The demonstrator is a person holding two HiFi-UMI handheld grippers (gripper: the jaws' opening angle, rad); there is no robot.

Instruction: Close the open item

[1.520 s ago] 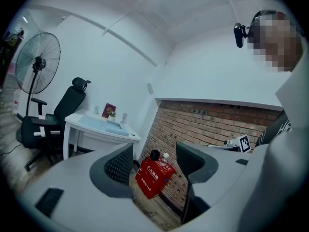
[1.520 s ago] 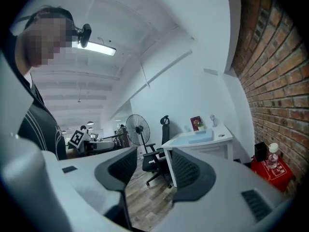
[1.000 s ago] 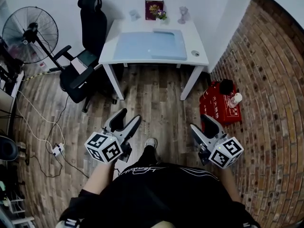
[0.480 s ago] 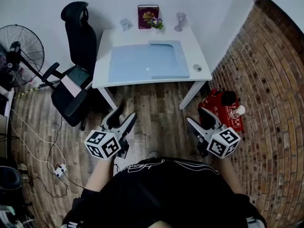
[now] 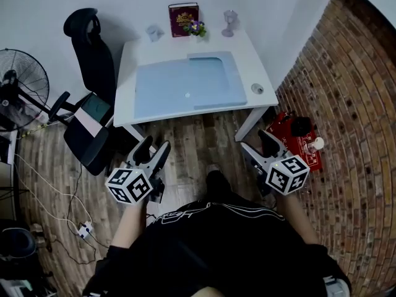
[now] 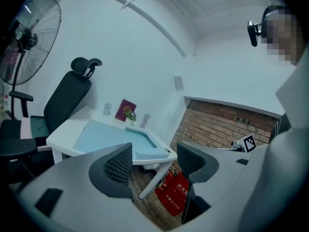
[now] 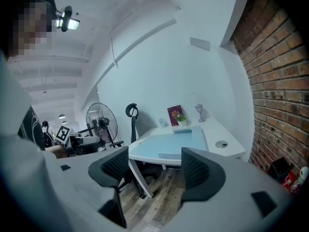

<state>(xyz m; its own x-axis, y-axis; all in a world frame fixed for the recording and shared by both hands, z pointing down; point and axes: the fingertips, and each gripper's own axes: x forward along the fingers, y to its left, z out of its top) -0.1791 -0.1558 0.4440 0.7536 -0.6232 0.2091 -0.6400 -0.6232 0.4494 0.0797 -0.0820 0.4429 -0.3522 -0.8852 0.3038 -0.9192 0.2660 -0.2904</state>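
A white desk stands against the far wall, well ahead of both grippers. A pale blue flat cover lies spread on it, with a thicker pale blue slab on its right part. A dark red book stands upright at the back next to small flowers. My left gripper is open and empty, over the wooden floor. My right gripper is also empty, its jaws opening. Both gripper views show the desk beyond the spread jaws.
A black office chair stands left of the desk, with a floor fan further left. A red box sits by the brick wall on the right. Cables and a power strip lie on the floor at the left. Two glass pieces stand at the desk's back.
The desk has come nearer and shifted lower in the head view as the person walks toward it. Both grippers stay in front of the body.
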